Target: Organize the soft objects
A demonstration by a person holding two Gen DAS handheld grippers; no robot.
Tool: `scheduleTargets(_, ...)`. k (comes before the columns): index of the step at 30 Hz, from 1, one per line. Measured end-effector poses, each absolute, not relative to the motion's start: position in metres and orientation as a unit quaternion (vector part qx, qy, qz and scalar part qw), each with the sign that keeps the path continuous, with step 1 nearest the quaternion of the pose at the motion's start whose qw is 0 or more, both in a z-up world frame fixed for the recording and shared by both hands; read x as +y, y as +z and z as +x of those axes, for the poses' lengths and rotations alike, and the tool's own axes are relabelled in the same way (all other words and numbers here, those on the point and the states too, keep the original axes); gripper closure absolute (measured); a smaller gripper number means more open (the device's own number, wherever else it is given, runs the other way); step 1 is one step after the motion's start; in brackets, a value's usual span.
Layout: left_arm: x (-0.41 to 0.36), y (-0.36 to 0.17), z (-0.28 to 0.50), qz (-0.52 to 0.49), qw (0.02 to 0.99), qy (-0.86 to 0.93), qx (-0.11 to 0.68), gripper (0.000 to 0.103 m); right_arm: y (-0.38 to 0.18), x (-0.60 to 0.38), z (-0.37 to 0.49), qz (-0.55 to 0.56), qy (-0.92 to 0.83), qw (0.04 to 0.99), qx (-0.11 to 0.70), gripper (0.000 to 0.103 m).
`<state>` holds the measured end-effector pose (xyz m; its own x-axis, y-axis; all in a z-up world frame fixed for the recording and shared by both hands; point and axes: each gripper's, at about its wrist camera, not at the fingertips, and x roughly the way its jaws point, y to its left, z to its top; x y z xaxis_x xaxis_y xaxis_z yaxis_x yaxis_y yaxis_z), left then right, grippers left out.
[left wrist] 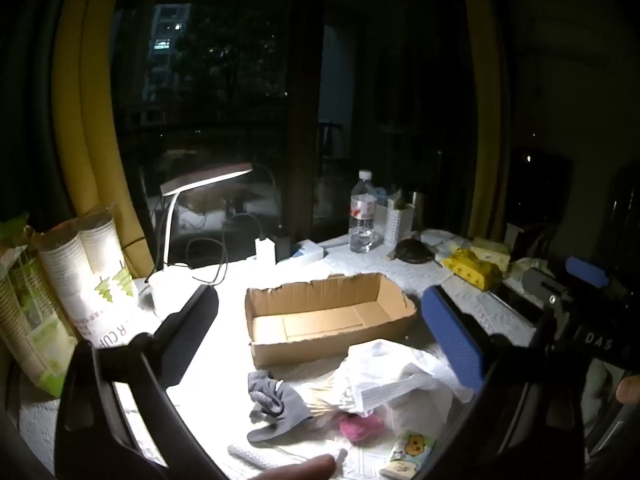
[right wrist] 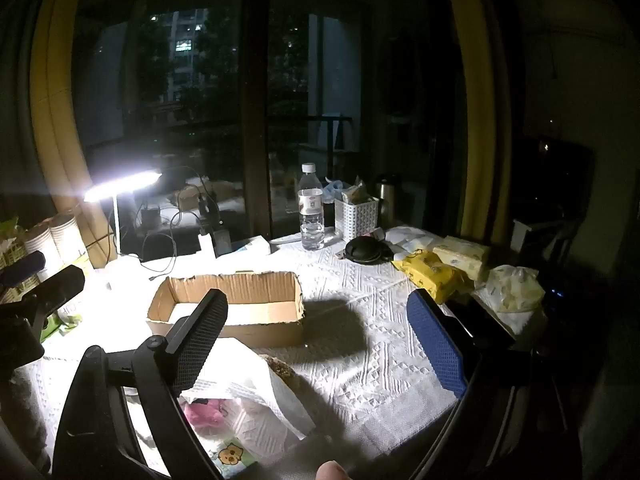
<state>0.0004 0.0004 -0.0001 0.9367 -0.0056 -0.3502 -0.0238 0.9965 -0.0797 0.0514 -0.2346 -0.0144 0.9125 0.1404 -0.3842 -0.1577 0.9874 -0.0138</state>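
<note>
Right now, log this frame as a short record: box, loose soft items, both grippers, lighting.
box: cardboard box, open top, nothing visible inside
soft items: grey glove, pink ball under white plastic bag, in front of box
left gripper: jaws open, holding nothing
right gripper: jaws open, holding nothing
lighting: desk lamp on, room dark

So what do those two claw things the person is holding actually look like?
Each has two flat paddle fingers with dotted grip pads: one black, one blue, on a black frame. The right gripper matches the left gripper. White letters "DAS" mark the right one's body. Bare fingertips show; no sleeves or cables.
</note>
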Motion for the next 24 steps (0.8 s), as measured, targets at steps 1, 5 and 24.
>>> scheduleTargets(1,0.0005,-0.0001,0.0,-0.042,0.984,0.005,0.174,0.001,-0.0143,-0.2344,0.0515,-0.022,0.076,0.978,0.195,0.009)
scheduleTargets(5,0.0017,0.0011,-0.0008,-0.043,0.984,0.006,0.17,0.001,-0.0139,-0.2337,0.0514,-0.023,0.076,0.978,0.195,0.009)
scheduleTargets(24,-0.0058,0.0054,-0.0027,-0.043,0.984,-0.002,0.172,0.001,-0.0127,-0.2338,0.0507,-0.023,0.077,0.978,0.194,0.009)
